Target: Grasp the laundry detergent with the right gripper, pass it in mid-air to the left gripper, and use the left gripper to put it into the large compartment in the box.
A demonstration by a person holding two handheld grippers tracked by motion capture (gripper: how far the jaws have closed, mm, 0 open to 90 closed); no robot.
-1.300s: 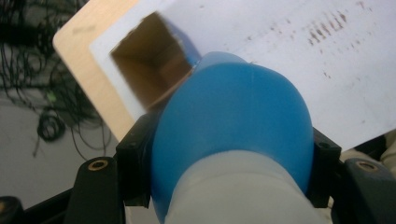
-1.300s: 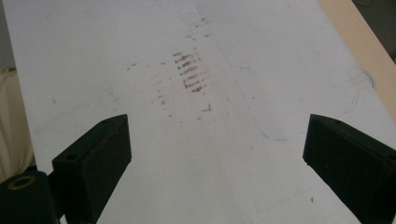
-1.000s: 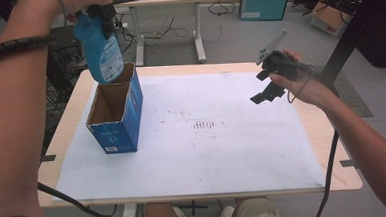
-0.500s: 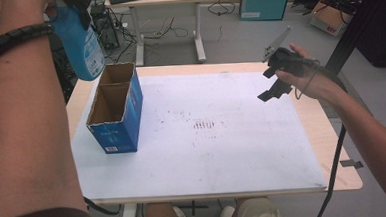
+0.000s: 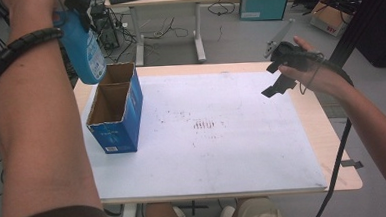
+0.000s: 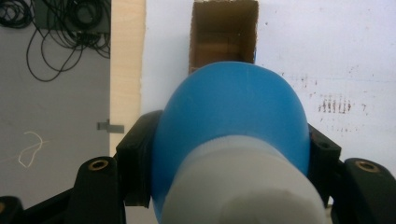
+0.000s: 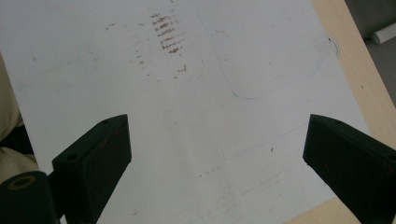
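Left tongs (image 6: 229,154) are gripping a blue bottle (image 5: 83,49) above the bench's (image 5: 333,146) far left corner.
Right tongs (image 7: 217,154) are hanging wide open, holding nothing, over the white sheet (image 5: 222,137); the open cardboard box (image 5: 116,110) is standing near the left edge, its two compartments looking empty.

Bottle (image 6: 233,140) base seemingly cropped, blurred
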